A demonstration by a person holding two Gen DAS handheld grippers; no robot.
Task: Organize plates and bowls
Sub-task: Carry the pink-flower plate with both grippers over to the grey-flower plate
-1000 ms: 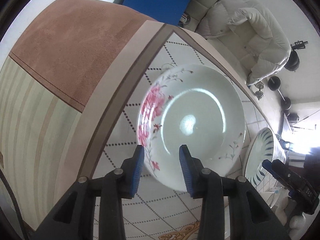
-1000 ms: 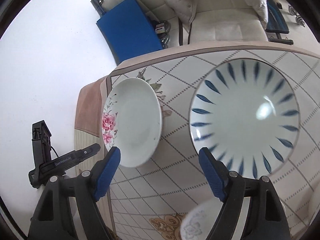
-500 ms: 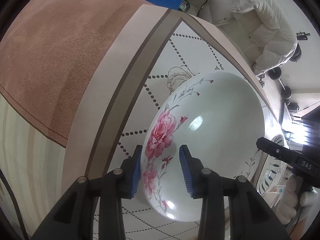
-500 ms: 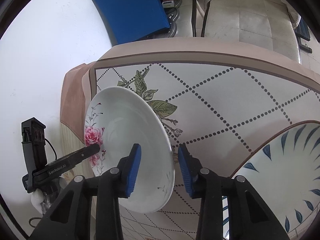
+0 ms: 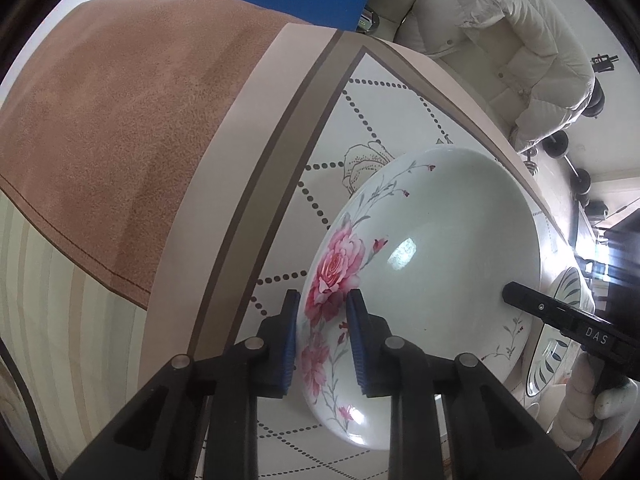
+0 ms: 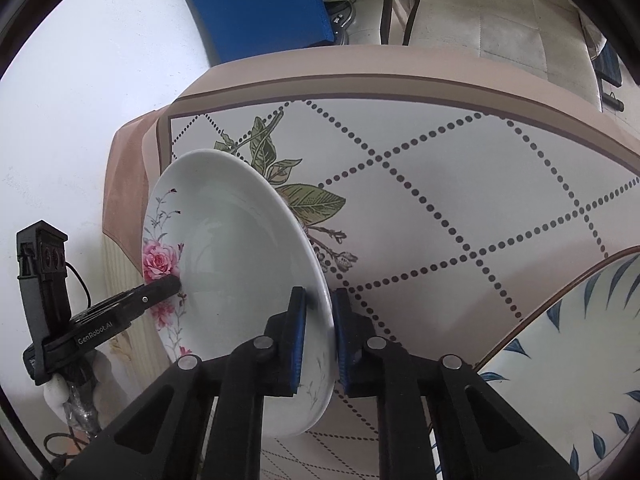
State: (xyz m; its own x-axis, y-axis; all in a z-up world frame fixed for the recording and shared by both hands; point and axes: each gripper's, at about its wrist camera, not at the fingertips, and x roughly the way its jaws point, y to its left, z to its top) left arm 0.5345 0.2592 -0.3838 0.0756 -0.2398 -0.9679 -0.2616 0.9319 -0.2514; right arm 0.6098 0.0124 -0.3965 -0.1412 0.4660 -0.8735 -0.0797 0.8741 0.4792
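While tilted above the tablecloth (image 6: 440, 200), rose plate (image 5: 432, 264) pinched by left claw (image 5: 322, 338) and right claw (image 6: 318, 338), opposite rims.

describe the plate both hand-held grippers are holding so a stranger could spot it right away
On the table's tablecloth with its dotted diamond lines, look near the corner by the leaf print. The rose plate is tilted up there, its rim pinched by the left hand-held gripper and the right hand-held gripper. Pink roses mark its rim, unlike the blue-leaf plate nearby.
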